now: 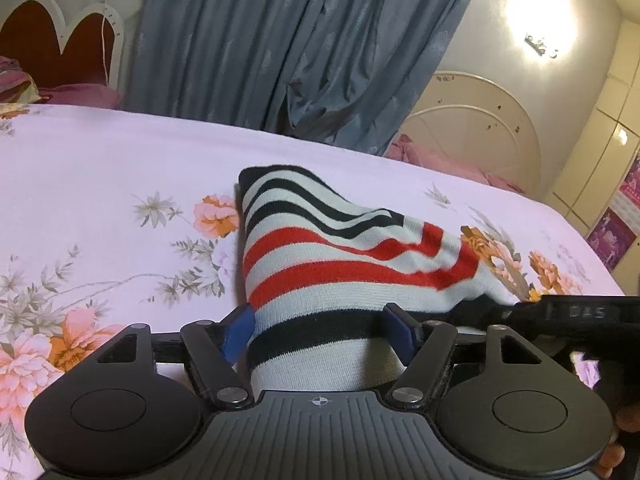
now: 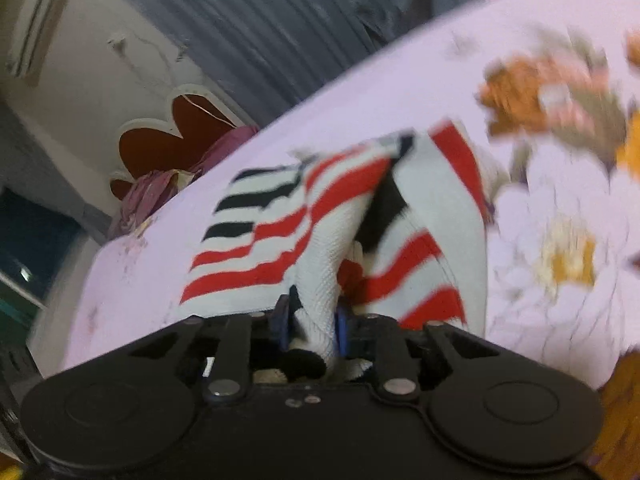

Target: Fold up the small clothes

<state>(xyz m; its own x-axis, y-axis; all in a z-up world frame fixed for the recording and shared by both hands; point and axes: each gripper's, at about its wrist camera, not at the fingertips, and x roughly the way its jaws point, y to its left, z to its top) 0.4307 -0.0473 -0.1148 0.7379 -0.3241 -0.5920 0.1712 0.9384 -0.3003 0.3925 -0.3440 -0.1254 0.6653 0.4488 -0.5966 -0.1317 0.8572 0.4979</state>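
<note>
A sock (image 1: 328,264) striped white, black and red lies rumpled on the floral bedsheet (image 1: 100,168), its far end humped up. Its near end runs between the blue pads (image 1: 240,332) of my left gripper (image 1: 318,332). The jaws stand wide at the sock's two edges without squeezing it. In the blurred right wrist view, my right gripper (image 2: 314,326) is shut narrow on a bunched white fold of the same sock (image 2: 256,256). The right gripper's black body (image 1: 576,312) shows at the sock's right corner in the left wrist view.
The pale pink sheet (image 2: 540,200) with orange flowers spreads around the sock. A grey-blue curtain (image 1: 300,40) hangs behind the bed's far edge. A heart-shaped headboard (image 1: 60,44) and pink pillows (image 1: 80,94) sit far left, a white wardrobe (image 1: 600,152) far right.
</note>
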